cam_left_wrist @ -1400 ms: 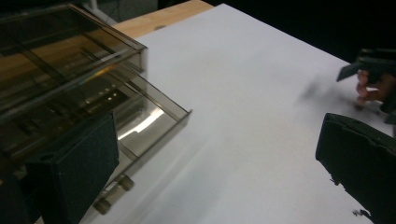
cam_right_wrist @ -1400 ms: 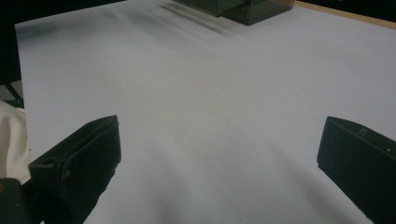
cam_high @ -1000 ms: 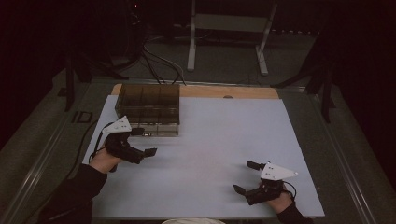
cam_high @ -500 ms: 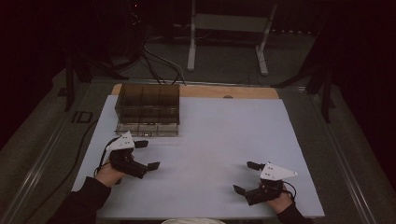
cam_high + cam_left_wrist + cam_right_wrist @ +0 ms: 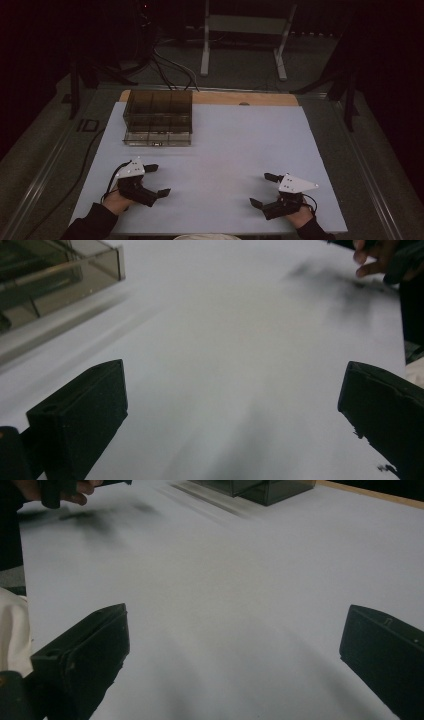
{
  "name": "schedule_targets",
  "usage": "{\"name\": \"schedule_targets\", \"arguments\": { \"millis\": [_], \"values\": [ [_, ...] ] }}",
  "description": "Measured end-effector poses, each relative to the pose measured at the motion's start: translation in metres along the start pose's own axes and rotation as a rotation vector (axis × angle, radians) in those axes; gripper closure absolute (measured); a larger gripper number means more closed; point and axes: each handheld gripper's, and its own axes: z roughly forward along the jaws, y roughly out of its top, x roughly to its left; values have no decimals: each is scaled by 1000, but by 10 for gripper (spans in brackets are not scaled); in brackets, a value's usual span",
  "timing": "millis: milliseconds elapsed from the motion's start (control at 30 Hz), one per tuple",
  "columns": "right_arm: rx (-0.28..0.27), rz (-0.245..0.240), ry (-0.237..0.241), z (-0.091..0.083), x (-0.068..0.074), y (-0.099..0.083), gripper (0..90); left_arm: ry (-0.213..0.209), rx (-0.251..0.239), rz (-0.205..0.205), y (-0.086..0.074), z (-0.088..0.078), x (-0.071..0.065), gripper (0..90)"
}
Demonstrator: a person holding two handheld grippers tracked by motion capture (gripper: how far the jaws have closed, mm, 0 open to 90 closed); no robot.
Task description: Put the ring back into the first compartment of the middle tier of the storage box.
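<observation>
A smoky clear plastic box [image 5: 158, 117] with several compartments stands at the back left of the white table sheet [image 5: 225, 150]; its corner shows in the left gripper view [image 5: 55, 280] and the right gripper view [image 5: 260, 489]. My left gripper [image 5: 157, 180] rests low at the front left, open and holding nothing, well short of the box. At the front right my right gripper [image 5: 264, 189] is open too, nothing between its jaws. Both gripper views look over bare white sheet between wide-apart jaws.
A strip of wooden tabletop [image 5: 240, 97] shows behind the sheet. Cables [image 5: 160, 60] and a metal stand [image 5: 245, 30] lie on the floor beyond. A black cable [image 5: 75, 180] trails off the table's left side.
My left gripper has drawn back from beside the box toward the front edge of the sheet. The right gripper has stayed put.
</observation>
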Motion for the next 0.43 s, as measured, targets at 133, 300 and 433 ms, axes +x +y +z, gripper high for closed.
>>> {"name": "schedule_targets", "arguments": {
  "millis": [133,300,433],
  "values": [
    [2,-3,0,0,1,0,0,10,8,-24,-9,-5,-3,11],
    [3,-6,3,0,1,0,0,39,8,-22,-17,-13,-3,11],
    [8,-7,6,1,1,0,0,46,16,-23,-18,-12,-1,11]
  ]
}}
